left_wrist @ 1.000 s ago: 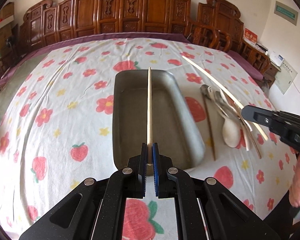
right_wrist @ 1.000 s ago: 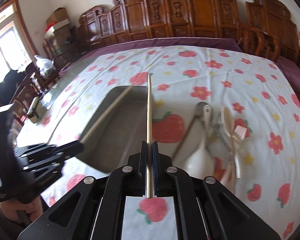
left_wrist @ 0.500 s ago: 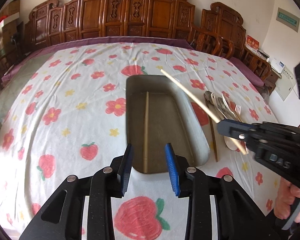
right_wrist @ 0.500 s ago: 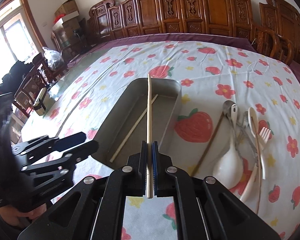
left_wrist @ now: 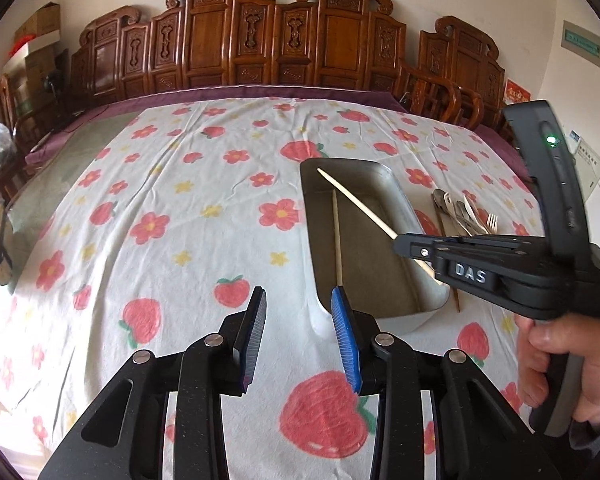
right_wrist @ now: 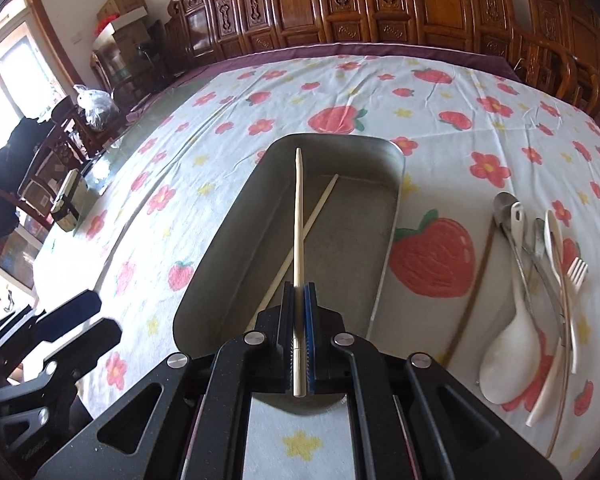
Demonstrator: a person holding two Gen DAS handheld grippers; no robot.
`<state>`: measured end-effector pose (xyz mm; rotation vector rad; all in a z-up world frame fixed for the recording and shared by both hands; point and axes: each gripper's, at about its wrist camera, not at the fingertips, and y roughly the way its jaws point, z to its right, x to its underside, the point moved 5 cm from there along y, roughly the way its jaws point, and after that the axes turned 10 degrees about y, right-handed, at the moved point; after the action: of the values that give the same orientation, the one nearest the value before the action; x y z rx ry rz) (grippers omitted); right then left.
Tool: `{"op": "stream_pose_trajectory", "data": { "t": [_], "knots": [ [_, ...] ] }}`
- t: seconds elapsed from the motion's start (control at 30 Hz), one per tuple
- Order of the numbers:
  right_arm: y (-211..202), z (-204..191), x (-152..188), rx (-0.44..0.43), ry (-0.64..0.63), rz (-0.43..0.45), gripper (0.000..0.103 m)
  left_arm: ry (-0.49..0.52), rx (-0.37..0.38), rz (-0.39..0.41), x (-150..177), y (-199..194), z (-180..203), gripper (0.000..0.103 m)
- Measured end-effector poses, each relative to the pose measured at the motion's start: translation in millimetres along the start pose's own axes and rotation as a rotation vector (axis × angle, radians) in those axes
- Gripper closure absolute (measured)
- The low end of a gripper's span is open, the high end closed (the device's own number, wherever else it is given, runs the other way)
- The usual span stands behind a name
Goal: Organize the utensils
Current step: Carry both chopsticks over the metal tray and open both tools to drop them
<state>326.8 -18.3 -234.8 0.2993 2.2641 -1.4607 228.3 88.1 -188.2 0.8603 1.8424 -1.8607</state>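
Over at the left, the left gripper (left_wrist: 299, 324) is hanging above the flowered tablecloth (left_wrist: 172, 208), its jaws standing apart with nothing between them. Only the right wrist view is showing its black body from the side, low in the corner. Further right, the metal tray (right_wrist: 384, 216) is sitting on the cloth with one chopstick (right_wrist: 318, 208) lying flat inside it. The right gripper (right_wrist: 299, 300) is pinching a second chopstick (right_wrist: 298, 216) tight above the tray; the left view is catching this stick slanting over the tray from the side, along with the hand (left_wrist: 560, 364) gripping the handle. At the far right, the spoons and a fork (right_wrist: 540, 280) are lying heaped on the cloth just beside the tray, seen clearly only from the right camera.
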Motion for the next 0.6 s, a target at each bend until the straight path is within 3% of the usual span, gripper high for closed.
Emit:
{"op": "stream_pose_trajectory", "data": {
  "t": [0.27, 0.47, 0.6],
  "knots": [
    [3.6, -7.4, 0.6, -0.010, -0.022, 0.000, 0.097, -0.008, 0.006, 0.002, 2.5, -3.9, -0.5, 0.071],
    [-4.1, -11.8, 2.3, -0.054, -0.043, 0.002, 0.088, 0.003, 0.006, 0.007, 1.4, -9.5, 5.2, 0.071],
    [-21.5, -7.9, 4.2, -0.061, -0.069, 0.034, 0.088, 0.014, 0.007, 0.015, -0.9, -14.5, 13.2, 0.071]
  ]
}}
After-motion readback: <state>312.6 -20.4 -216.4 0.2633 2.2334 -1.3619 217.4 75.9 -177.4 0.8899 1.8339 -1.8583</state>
